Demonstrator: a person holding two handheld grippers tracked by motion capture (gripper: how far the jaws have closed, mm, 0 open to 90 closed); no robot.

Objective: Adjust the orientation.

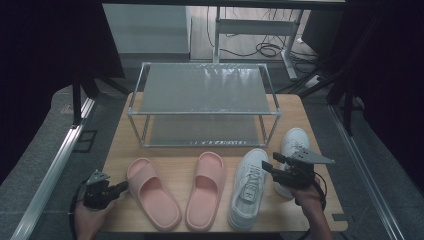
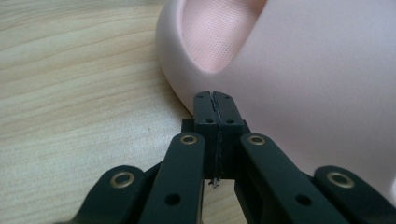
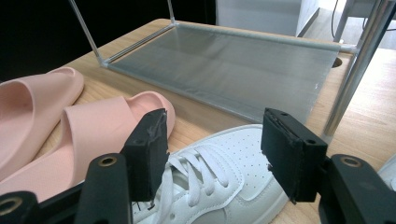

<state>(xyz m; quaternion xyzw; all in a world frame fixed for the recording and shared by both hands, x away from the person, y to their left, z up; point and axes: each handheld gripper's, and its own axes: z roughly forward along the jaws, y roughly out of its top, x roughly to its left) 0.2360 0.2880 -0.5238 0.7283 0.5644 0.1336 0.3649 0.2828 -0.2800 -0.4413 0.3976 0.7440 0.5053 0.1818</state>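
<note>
The left hand-held gripper (image 1: 119, 187) lies low at the near left of the worktop (image 1: 175, 159), its jaws pressed together with nothing between them and their tips right against the side of the left slipper (image 1: 151, 192); in the left gripper view the closed tips (image 2: 215, 105) sit at the slipper's pink wall (image 2: 303, 84). The right hand-held gripper (image 1: 272, 164) is held above the left sneaker (image 1: 248, 187), jaws spread wide and empty, pointing toward the rack (image 1: 204, 103); in the right gripper view the laces and toe of the sneaker (image 3: 210, 182) lie between and below the two pads (image 3: 148, 144). A second slipper (image 1: 206, 190) lies between the left slipper and that sneaker, and a second sneaker (image 1: 292, 145) sits partly behind the right gripper. The main risk, as I judge it, is on the left: closed jaws can only shove the slipper, so a push would slide it into its pair rather than lift it; they would need to open first. On the right, a descent slightly off centre could catch only laces or tip the sneaker against its neighbour. The left forearm comes in low and nearly level; the right wrist is raised, gripper tilted forward and down.
</note>
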